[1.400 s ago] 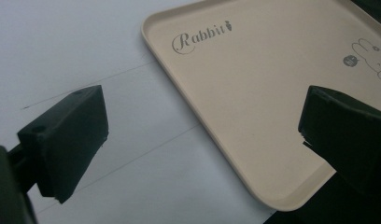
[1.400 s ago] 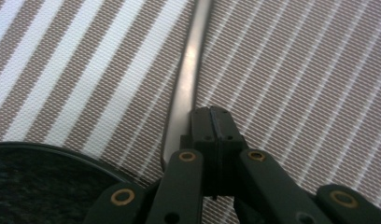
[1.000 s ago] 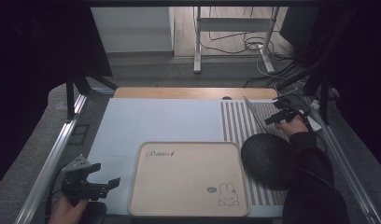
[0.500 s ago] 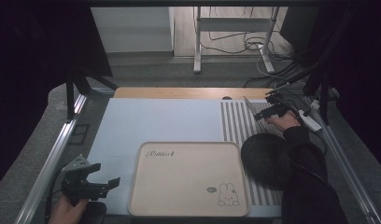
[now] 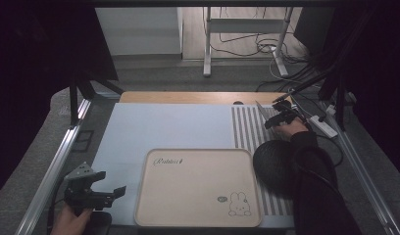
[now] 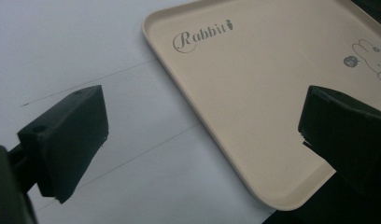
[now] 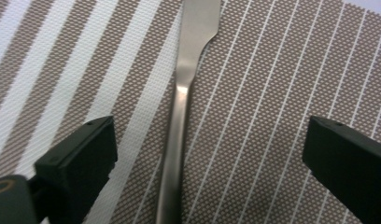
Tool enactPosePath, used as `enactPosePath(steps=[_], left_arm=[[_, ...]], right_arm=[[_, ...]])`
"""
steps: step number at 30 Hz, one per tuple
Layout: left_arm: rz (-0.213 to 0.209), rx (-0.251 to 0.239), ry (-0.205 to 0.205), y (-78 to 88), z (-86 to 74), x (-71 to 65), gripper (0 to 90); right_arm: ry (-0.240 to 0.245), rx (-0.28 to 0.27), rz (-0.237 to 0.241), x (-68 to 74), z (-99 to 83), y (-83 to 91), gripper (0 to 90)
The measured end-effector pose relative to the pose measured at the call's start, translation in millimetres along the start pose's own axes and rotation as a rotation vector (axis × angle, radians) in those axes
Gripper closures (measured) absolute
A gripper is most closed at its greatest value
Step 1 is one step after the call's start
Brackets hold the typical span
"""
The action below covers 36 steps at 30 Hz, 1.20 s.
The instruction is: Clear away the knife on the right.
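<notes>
A metal utensil (image 7: pixel 179 121) lies on the striped placemat (image 7: pixel 272 93), its handle running between my right gripper's (image 7: pixel 202 172) wide-open jaws without touching them. From above, that right gripper (image 5: pixel 276 119) hovers over the utensil (image 5: pixel 262 111) at the mat's far right. A beige tray (image 5: pixel 198 188) printed with a rabbit sits near the table's front edge. My left gripper (image 5: pixel 112 192) is held open just left of the tray, low over the white table; in the left gripper view its jaws (image 6: pixel 202 154) frame the tray's near corner (image 6: pixel 272 196).
A black bowl (image 5: pixel 274 164) rests on the placemat (image 5: pixel 244 127) beside the tray, partly under the right sleeve. A white power strip (image 5: pixel 323 126) lies off the table's right edge. Metal rails run along both sides.
My right gripper has drifted left and slightly nearer over the placemat, toward the utensil. The left gripper has stayed almost still.
</notes>
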<state>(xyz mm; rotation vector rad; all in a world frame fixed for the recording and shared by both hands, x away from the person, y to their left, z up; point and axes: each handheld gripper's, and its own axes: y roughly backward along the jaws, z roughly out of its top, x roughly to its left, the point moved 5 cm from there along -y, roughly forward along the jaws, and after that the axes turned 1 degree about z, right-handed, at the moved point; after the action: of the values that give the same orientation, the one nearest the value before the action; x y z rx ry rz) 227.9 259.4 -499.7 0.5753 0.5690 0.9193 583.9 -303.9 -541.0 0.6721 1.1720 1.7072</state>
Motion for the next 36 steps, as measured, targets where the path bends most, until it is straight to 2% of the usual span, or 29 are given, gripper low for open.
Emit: enactPosePath(steps=[3,4,7,11,12,13,15,22,26,28,36], left_arm=[[0.0,-0.001,-0.001,-0.1,0.0,-0.1,2.7],[0.0,-0.001,-0.001,-0.1,0.0,-0.1,2.7],[0.001,0.0,-0.002,-0.3,0.1,-0.2,2.7],[0.0,0.002,-0.002,-0.2,-0.1,-0.2,2.7],[0.0,0.001,-0.002,-0.2,-0.1,-0.2,2.7],[0.0,0.002,-0.003,-0.2,-0.1,-0.2,2.7],[-0.001,0.001,-0.003,-0.1,-0.2,-0.2,2.7],[-0.001,0.0,-0.004,-0.1,-0.1,-0.4,2.7],[-0.002,0.0,-0.003,-0.1,0.0,-0.4,2.7],[-0.003,0.0,-0.003,-0.2,0.1,-0.3,2.7],[-0.002,0.0,-0.004,-0.3,0.1,-0.4,2.7]], right_arm=[[0.008,0.008,0.004,0.2,-0.2,-1.9,8.9],[0.013,0.018,-0.003,0.1,-0.7,-4.4,15.3],[-0.009,0.017,0.027,-0.4,0.1,-4.2,24.4],[0.02,0.007,0.038,1.9,2.2,-0.6,48.3],[0.021,0.004,0.041,2.8,2.3,-0.3,49.0],[0.017,0.0,0.041,2.3,2.1,0.0,57.6],[0.044,0.004,0.064,3.0,0.4,2.4,77.1],[0.018,-0.013,0.097,-1.4,-1.6,2.8,79.7],[0.025,-0.015,0.109,-2.7,-2.0,3.4,79.8],[0.032,-0.024,0.099,-5.8,-2.9,5.9,79.9],[0.015,-0.06,0.096,-14.6,-3.1,18.0,79.9]])
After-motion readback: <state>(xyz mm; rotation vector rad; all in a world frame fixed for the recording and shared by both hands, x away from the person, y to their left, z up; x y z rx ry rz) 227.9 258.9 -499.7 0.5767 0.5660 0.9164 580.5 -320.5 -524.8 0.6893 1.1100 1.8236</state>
